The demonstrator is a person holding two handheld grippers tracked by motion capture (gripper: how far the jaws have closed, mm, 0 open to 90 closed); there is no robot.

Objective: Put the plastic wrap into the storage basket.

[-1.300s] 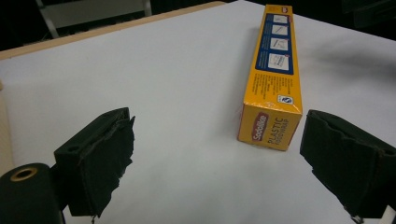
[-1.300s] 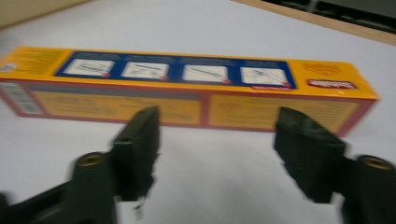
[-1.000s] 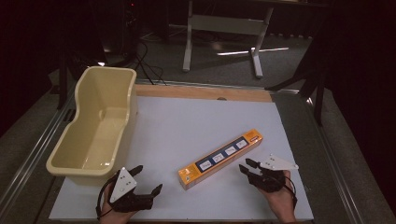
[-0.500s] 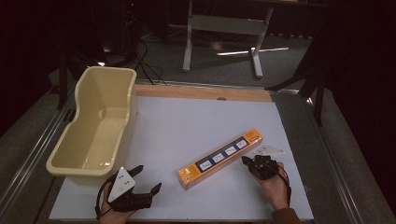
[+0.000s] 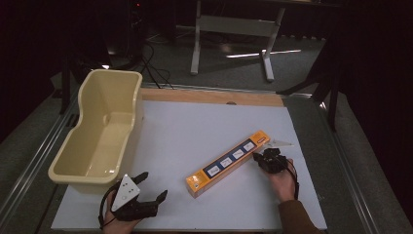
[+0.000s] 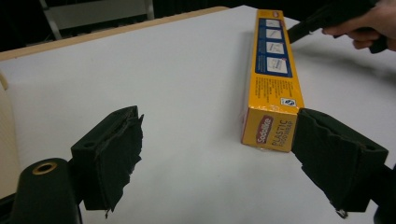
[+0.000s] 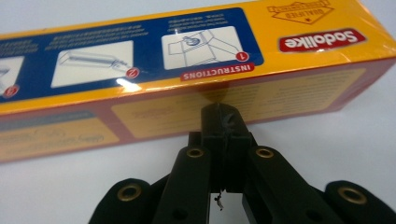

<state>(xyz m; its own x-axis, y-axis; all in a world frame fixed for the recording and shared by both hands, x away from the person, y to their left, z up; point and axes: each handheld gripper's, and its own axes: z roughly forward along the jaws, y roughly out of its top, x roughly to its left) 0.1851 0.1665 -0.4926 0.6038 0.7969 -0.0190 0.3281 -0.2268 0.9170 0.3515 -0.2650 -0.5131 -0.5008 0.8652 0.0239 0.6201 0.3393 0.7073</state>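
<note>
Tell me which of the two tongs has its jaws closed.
The right tongs, beside the far end of the yellow box, have jaws pressed together with nothing between them. The left tongs stand wide open near the tub.

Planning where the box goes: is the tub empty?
Empty: the high view shows the yellow tub with its inside bare.

A long, narrow box of plastic food wrap [image 5: 228, 163] lies flat on the white table top [image 5: 195, 131], set at a slant: its near end points toward the person's left, its far end toward the right and away. It is yellow-orange with a dark blue strip on top that carries four small white instruction pictures. A red Sodolike logo sits at the far end of the top and on the near end face. The box is closed and looks undented
</note>
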